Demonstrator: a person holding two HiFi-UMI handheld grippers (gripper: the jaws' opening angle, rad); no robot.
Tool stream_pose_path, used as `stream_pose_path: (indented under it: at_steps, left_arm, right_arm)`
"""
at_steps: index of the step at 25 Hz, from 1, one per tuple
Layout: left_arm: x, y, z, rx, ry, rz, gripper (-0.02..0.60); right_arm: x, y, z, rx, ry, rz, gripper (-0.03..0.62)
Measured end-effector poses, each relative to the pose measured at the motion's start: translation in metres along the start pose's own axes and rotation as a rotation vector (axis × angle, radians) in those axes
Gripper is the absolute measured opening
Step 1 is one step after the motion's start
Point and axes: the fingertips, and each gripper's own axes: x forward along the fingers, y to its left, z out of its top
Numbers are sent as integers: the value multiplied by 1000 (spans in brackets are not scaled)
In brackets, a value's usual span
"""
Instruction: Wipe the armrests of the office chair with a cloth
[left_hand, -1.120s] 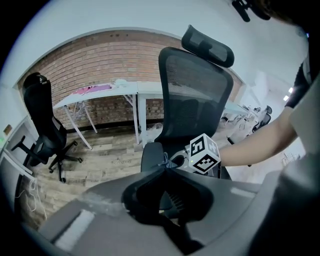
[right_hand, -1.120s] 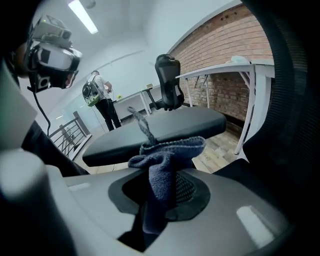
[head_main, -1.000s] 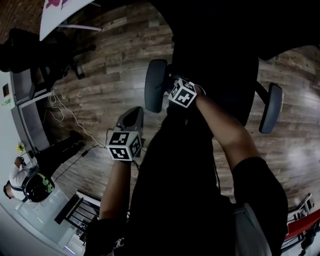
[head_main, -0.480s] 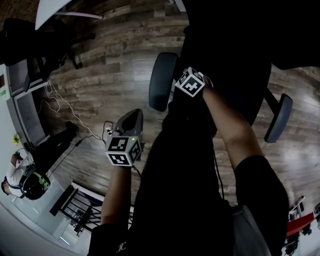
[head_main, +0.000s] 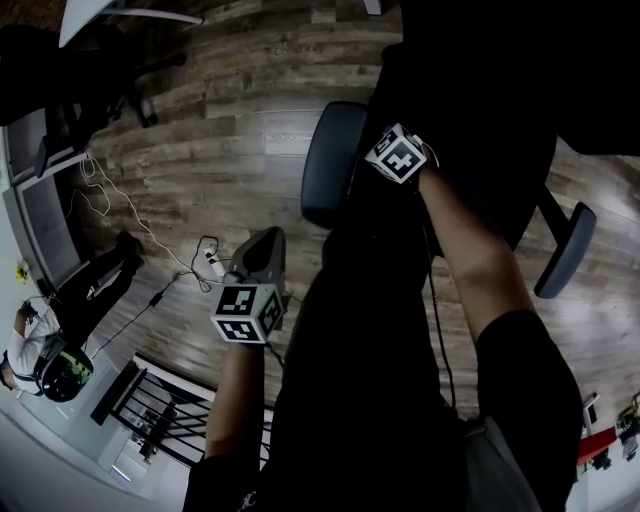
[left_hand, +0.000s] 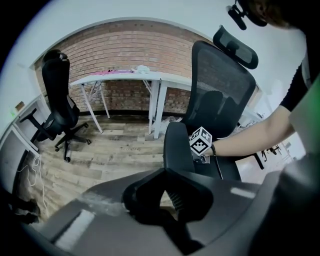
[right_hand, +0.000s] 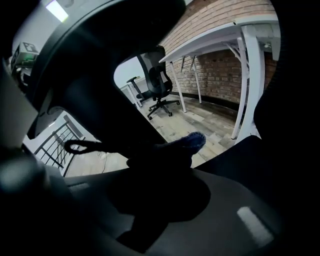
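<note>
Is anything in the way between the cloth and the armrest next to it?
Nothing visible. The right gripper holds the cloth close beside the armrest, with no object seen between them.

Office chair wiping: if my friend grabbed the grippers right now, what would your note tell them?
Right gripper: shut on the dark blue cloth, held by the armrest at the head view's left. Whether the cloth touches it can't be seen.
Left gripper: shut, empty, over the floor beside the chair.
Done: can't tell how much has been wiped.
Left: wipe this armrest, then the other armrest.
</note>
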Motion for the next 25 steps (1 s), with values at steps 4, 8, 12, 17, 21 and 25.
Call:
stream_pose_path:
  at_steps: [4, 8, 12, 17, 21, 25]
  left_arm:
    - [-1, -4, 8, -12, -29, -2, 6]
    - [-9, -13, 19, -21, -61, -12, 6]
    - [-16, -25, 35, -45, -99, -26, 6]
    - [-19, -53, 60, -36, -152, -51, 6]
    - [-16, -69, 68, -39, -194, -47, 6]
    - [-28, -73, 71, -66, -221, -27, 6]
  right_arm:
    - [-9, 3, 5, 13, -14, -15, 74]
    - [-35, 33, 20, -6, -72, 38, 74]
    - [-65, 67, 40, -60, -108, 79, 74]
    - [-95, 73, 32, -50, -85, 68, 74]
    - [-131, 77, 36, -95, -149, 82, 74]
    - [-169, 95, 60, -141, -196, 88, 74]
